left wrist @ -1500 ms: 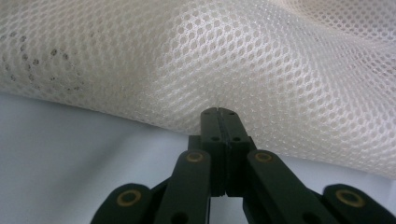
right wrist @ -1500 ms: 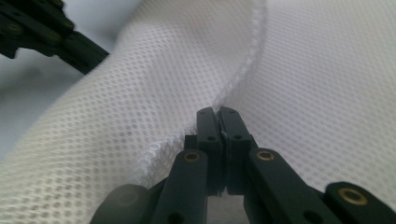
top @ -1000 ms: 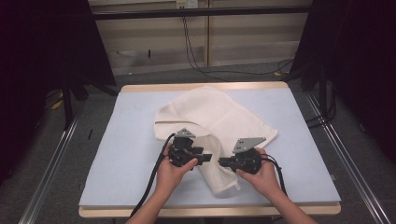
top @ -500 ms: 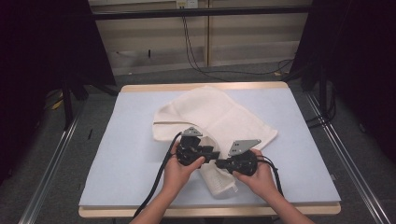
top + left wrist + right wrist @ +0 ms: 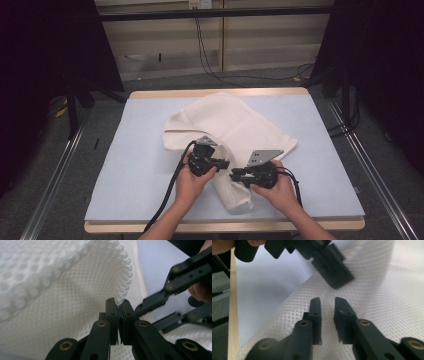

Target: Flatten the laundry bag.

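Cloth first: from the high view, a cream-white waffle-textured mesh cloth (image 5: 235, 132) lies crumpled across the middle of the pale blue-grey table (image 5: 125, 170), one narrow end trailing toward the near edge between the person's hands. The left tool (image 5: 225, 163) and the right tool (image 5: 234, 176) sit close together over that narrow end, tips nearly meeting. Wide bare room stays open on the table to the left and right of the cloth, and a thinner strip along the near wooden rim; the cloth's far side reaches close to the far edge. In the left gripper view, the left tool (image 5: 120, 308) has just been closing and its jaws are now pinched together on a thick knitted edge of the cloth (image 5: 75, 315), which rises straight up out of the pads; the right tool's black linkage crosses the right of the frame. In the right gripper view, the right tool (image 5: 327, 302) has just been opening: its jaws stand apart with a clear gap, the mesh cloth (image 5: 387, 302) lying beneath and behind them, not pressed by the pads, while bare table shows at upper left.
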The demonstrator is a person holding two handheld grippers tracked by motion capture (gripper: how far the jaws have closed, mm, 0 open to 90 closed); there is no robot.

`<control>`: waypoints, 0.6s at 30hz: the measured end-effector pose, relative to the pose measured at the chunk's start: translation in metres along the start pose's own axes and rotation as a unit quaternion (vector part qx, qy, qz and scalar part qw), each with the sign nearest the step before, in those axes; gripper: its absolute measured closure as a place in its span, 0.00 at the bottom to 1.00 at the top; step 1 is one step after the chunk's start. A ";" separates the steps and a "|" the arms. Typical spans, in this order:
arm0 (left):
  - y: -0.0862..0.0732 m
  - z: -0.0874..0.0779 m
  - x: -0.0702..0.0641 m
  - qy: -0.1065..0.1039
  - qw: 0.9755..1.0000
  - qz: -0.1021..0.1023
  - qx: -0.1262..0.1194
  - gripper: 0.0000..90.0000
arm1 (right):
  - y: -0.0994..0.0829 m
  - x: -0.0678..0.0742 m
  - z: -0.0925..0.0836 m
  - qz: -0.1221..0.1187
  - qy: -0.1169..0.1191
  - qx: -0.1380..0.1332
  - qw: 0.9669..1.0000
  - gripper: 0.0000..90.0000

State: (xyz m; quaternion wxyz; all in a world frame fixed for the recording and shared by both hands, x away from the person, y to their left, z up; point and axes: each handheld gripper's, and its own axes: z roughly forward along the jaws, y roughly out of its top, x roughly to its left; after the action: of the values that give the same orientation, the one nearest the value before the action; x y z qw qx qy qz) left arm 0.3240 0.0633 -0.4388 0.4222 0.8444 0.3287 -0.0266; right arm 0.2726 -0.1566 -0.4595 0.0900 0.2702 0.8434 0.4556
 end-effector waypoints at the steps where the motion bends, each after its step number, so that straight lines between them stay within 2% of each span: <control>1: -0.001 -0.003 0.002 0.002 1.000 -0.002 0.000 0.97 | -0.001 -0.002 -0.004 0.007 -0.002 -0.005 1.000 0.77; 3: -0.003 -0.006 0.004 0.002 1.000 -0.003 -0.001 0.97 | -0.002 -0.004 -0.008 0.014 -0.004 -0.007 1.000 0.74; 4: -0.006 -0.012 0.007 -0.002 1.000 -0.006 0.002 0.97 | -0.005 -0.011 -0.017 0.029 -0.019 -0.016 0.999 0.69; 6: -0.009 -0.018 0.010 -0.002 1.000 -0.010 0.002 0.97 | -0.009 -0.017 -0.024 0.036 -0.033 -0.016 0.999 0.66; 7: -0.009 -0.018 0.010 -0.002 1.000 -0.010 0.002 0.97 | -0.009 -0.017 -0.024 0.036 -0.033 -0.016 0.999 0.66; 8: -0.013 -0.023 0.013 0.001 1.000 -0.012 0.003 0.97 | -0.014 -0.022 -0.027 0.045 -0.041 -0.008 0.998 0.63; 9: -0.013 -0.026 0.014 0.003 1.000 -0.008 0.010 0.97 | -0.017 -0.023 -0.025 0.044 -0.045 0.002 0.998 0.62; 14: -0.020 -0.037 0.020 0.005 1.000 -0.018 0.002 0.97 | -0.028 -0.024 -0.010 0.024 -0.065 0.064 0.995 0.49; 16: -0.023 -0.042 0.022 0.001 1.000 -0.018 0.001 0.97 | -0.030 -0.024 -0.005 0.018 -0.069 0.071 0.995 0.48; 18: -0.026 -0.046 0.024 0.005 1.000 -0.020 0.001 0.97 | -0.030 -0.024 -0.004 0.027 -0.075 0.071 0.994 0.48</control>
State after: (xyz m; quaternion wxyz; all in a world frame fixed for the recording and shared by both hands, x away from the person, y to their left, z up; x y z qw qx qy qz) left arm 0.3173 0.1210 -0.4345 0.4192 0.8384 0.3471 -0.0314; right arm 0.2799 -0.1857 -0.4838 0.1218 0.3321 0.8566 0.3756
